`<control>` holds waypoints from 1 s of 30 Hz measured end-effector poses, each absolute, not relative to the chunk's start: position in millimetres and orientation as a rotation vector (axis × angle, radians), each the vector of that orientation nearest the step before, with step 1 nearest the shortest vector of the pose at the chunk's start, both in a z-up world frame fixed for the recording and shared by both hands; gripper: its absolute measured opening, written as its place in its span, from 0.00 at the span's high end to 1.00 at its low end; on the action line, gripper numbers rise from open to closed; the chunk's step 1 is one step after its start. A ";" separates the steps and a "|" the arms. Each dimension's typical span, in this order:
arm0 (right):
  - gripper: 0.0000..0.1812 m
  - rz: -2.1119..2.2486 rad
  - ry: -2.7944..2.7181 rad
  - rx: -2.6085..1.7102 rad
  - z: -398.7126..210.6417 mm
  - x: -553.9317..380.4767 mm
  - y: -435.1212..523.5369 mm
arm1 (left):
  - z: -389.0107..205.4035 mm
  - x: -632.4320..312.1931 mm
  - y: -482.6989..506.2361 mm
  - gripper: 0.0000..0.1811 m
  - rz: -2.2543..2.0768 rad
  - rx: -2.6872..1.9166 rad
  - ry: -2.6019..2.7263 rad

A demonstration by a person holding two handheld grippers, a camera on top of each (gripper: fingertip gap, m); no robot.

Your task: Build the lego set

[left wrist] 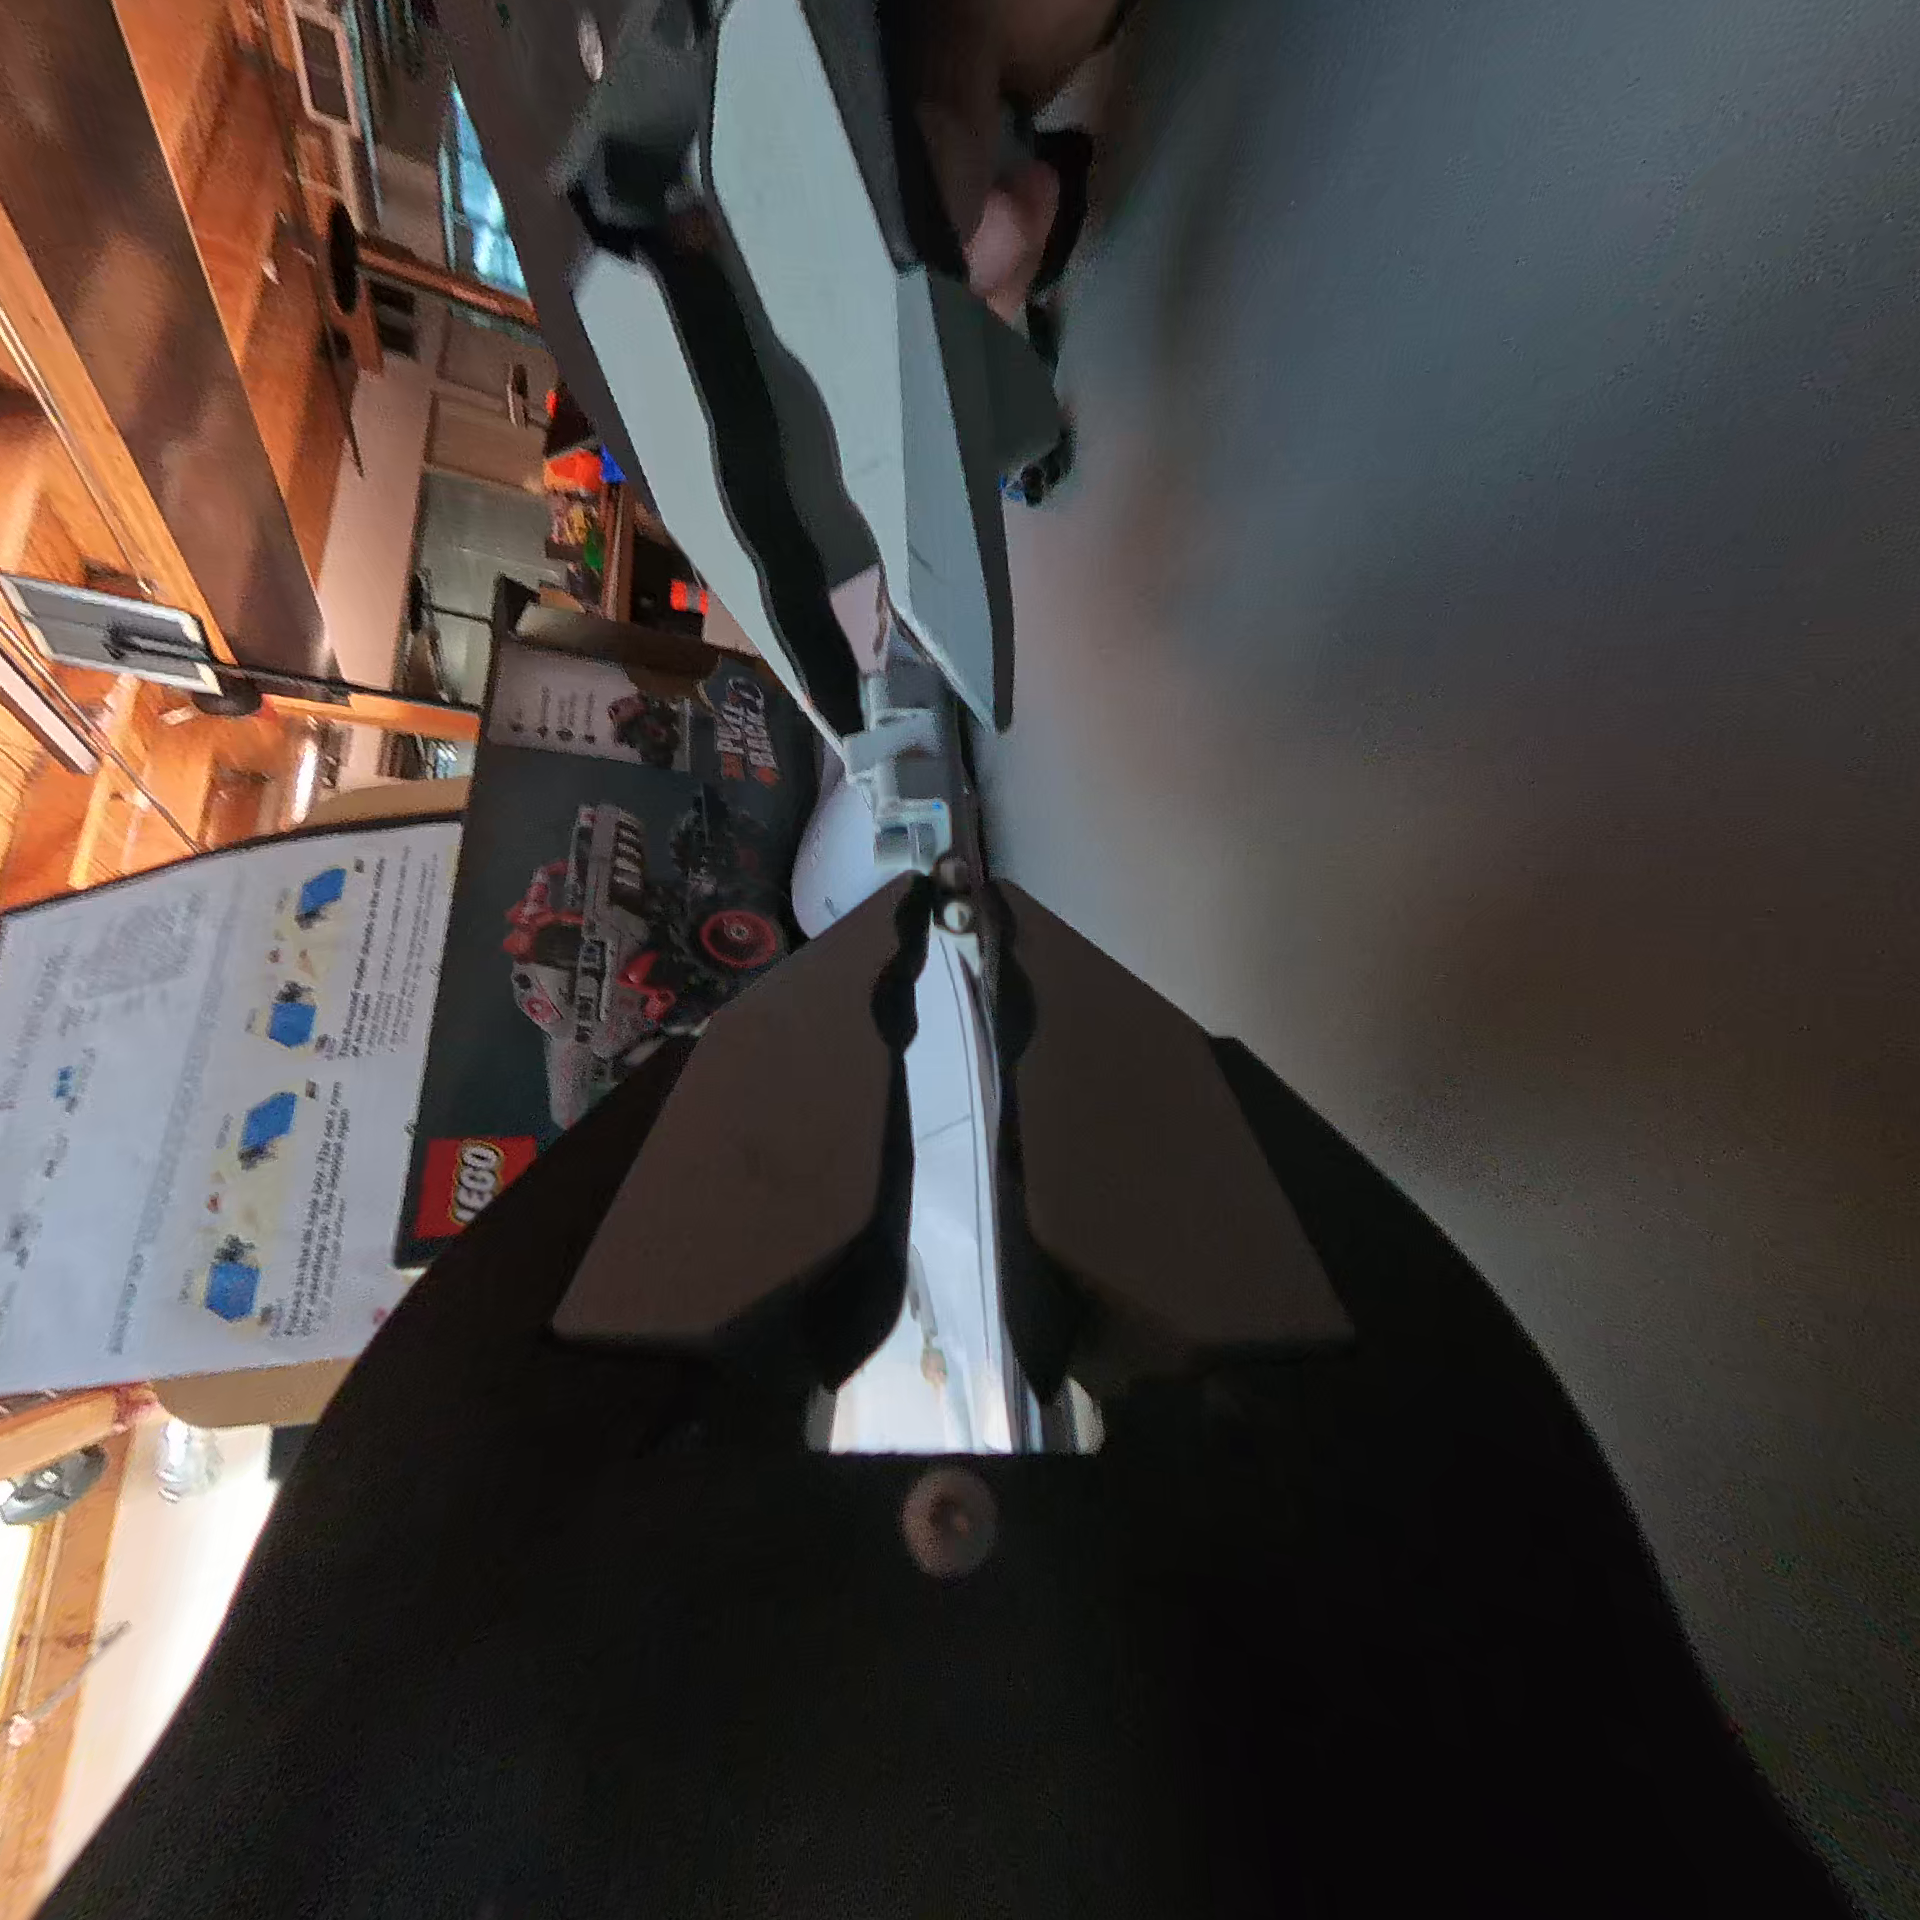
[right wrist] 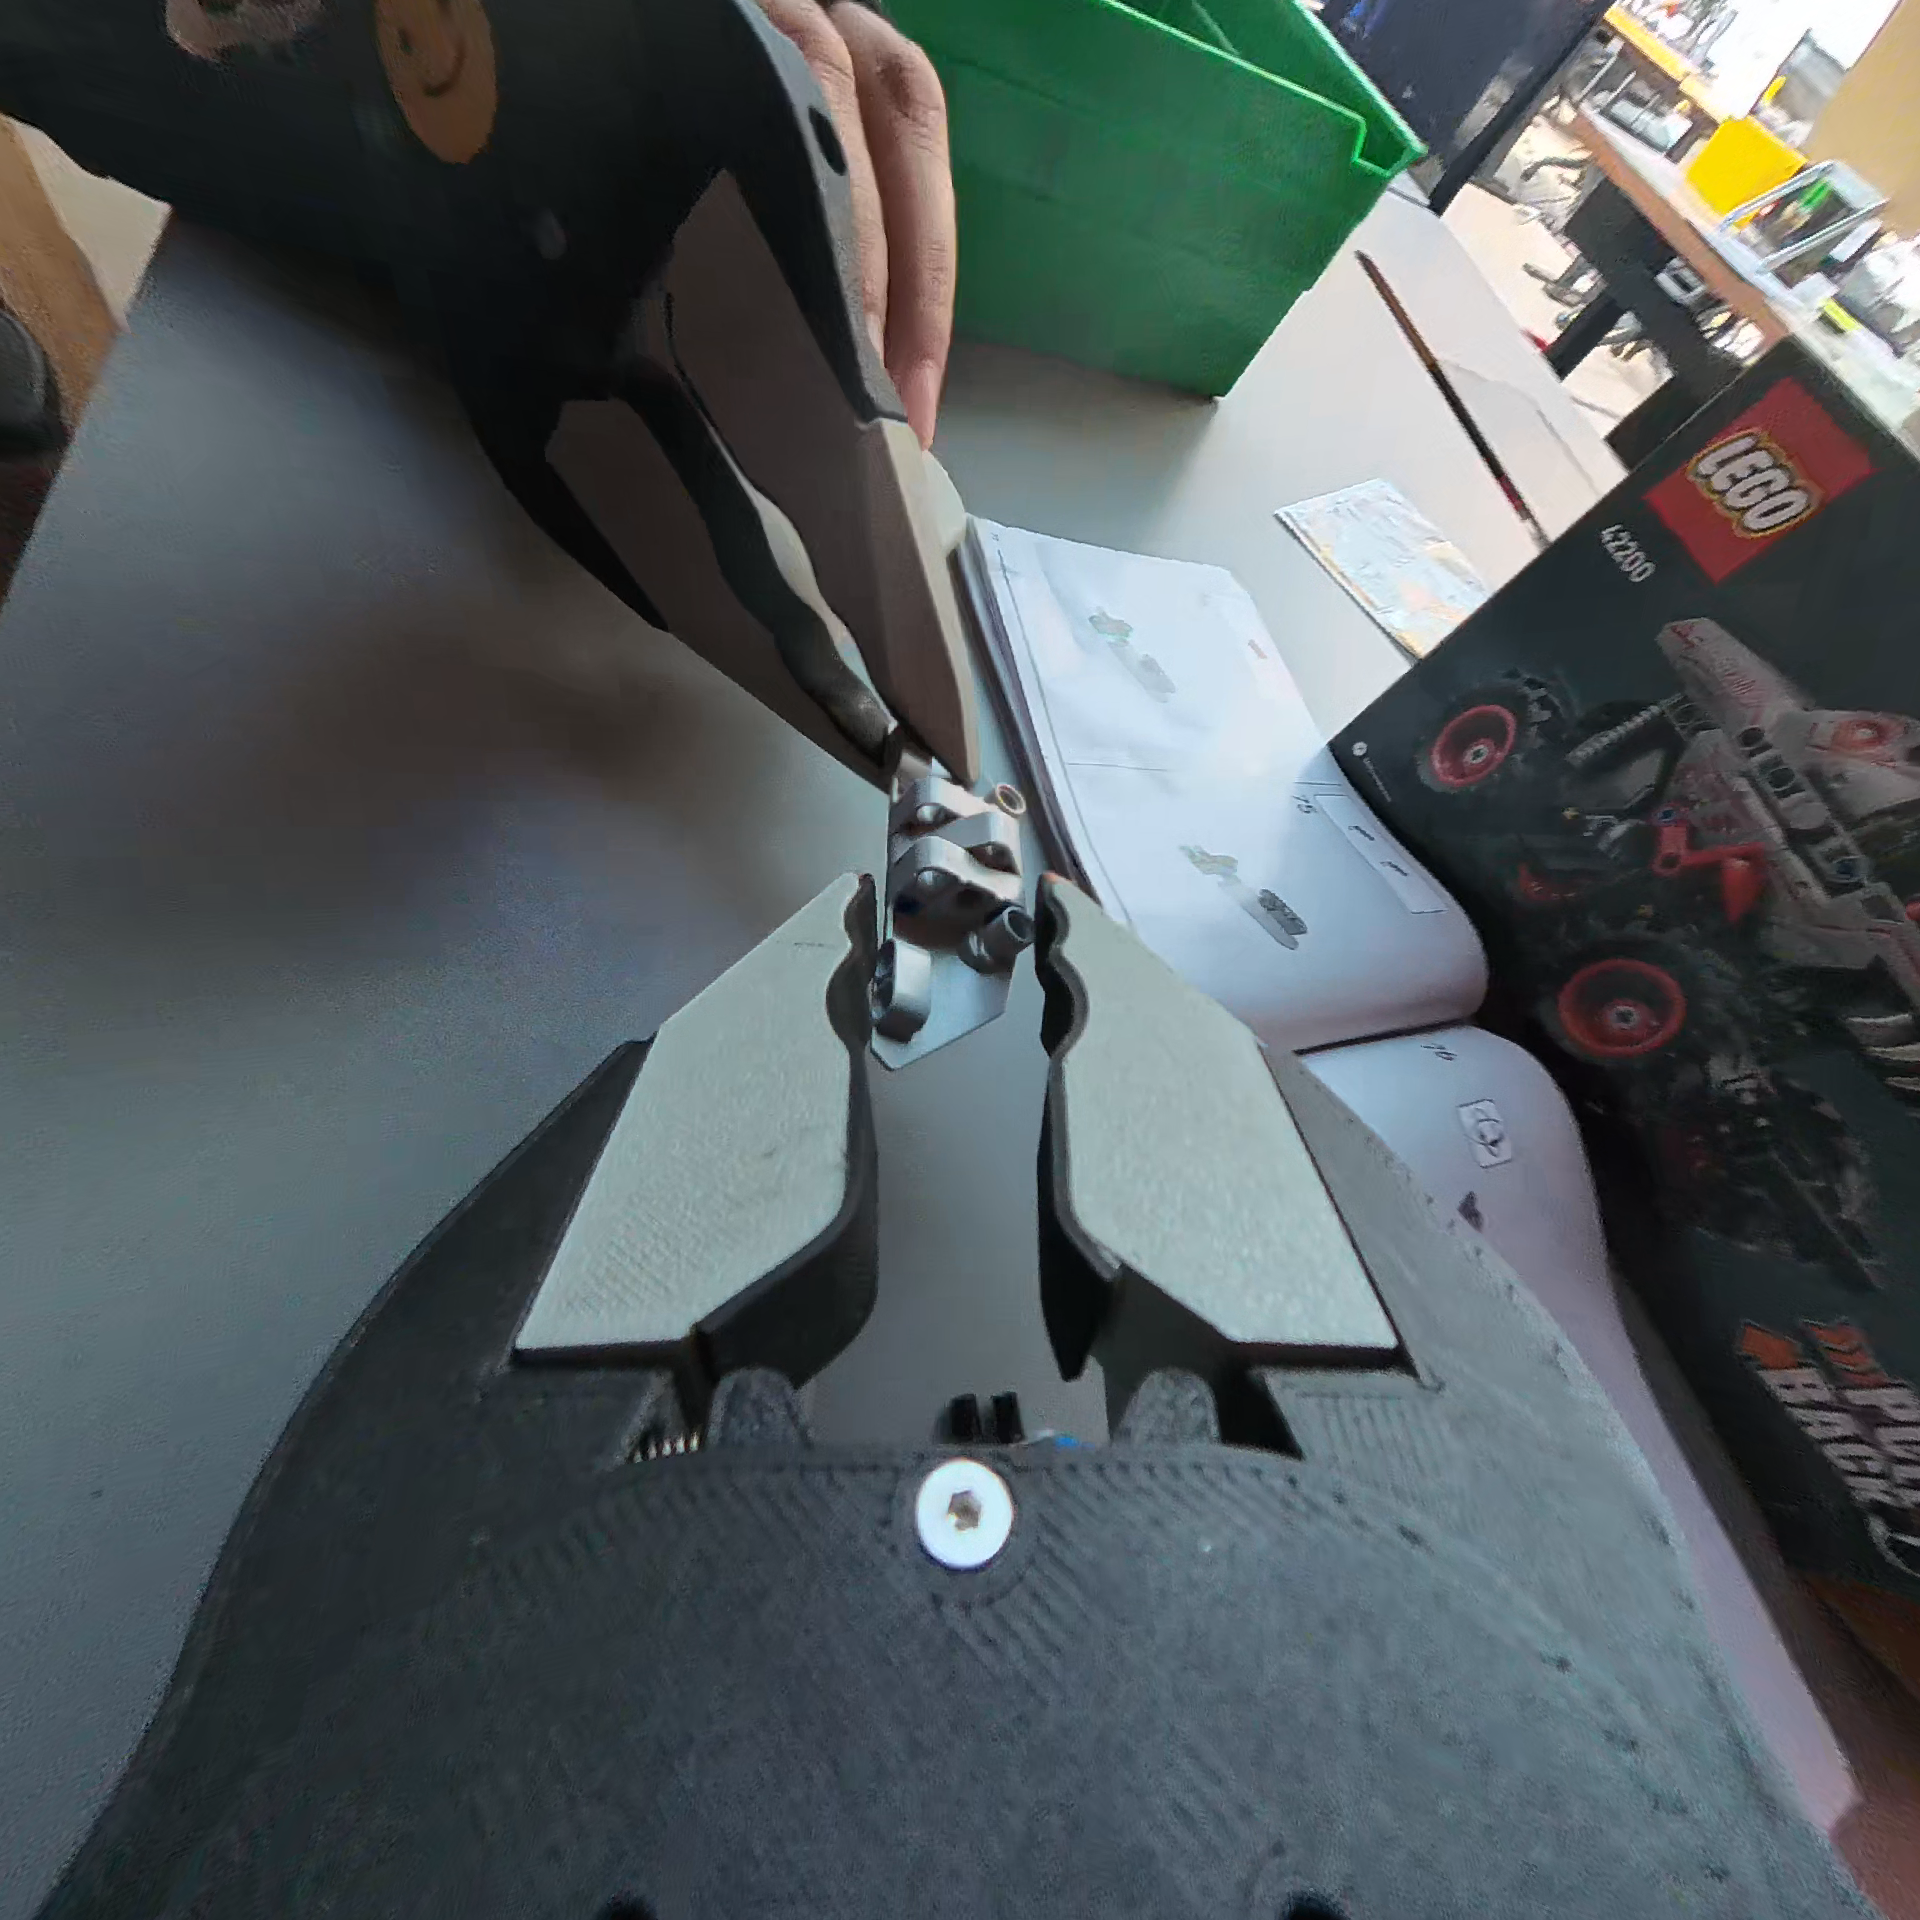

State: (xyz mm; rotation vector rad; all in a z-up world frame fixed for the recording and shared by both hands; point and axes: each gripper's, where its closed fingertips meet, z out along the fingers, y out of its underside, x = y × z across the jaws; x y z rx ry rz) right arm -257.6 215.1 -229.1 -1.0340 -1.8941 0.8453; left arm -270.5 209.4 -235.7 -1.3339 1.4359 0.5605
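Note:
A small light-grey lego assembly (right wrist: 940, 914) of beams and pins is held above the grey table (right wrist: 312, 727). My left gripper (right wrist: 914, 764) comes in from the upper left and is shut on its far end; a hand (right wrist: 909, 208) holds that gripper. In the left wrist view the left gripper (left wrist: 954, 894) pinches the assembly (left wrist: 904, 790) at its tips. My right gripper (right wrist: 956, 904) is open, its fingertips on either side of the assembly's near end. It also shows in the left wrist view (left wrist: 914, 717), coming in from the top.
An open instruction booklet (right wrist: 1195, 727) lies on the table just right of the grippers. The dark lego box (right wrist: 1714, 831) stands to its right and shows in the left wrist view (left wrist: 623, 883). A green bin (right wrist: 1143, 187) stands behind. A printed sheet (left wrist: 208, 1091) stands beside the box. My left and right fingertips are right by each other.

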 end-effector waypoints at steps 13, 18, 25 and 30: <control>0.85 0.737 -1.884 -0.951 -227.9 -256.6 217.4 | -239.5 -274.5 209.8 0.90 0.395 -1.493 1.348; 0.86 0.709 -1.885 -0.914 -226.6 -256.7 214.4 | -240.4 -269.1 207.6 0.91 0.411 -1.475 1.374; 0.86 0.689 -1.870 -0.895 -223.7 -256.9 214.4 | -241.4 -271.9 208.9 0.91 0.413 -1.492 1.369; 0.86 0.764 -1.851 -0.942 -220.5 -256.9 215.9 | -241.3 -270.5 208.7 0.91 0.349 -1.536 1.333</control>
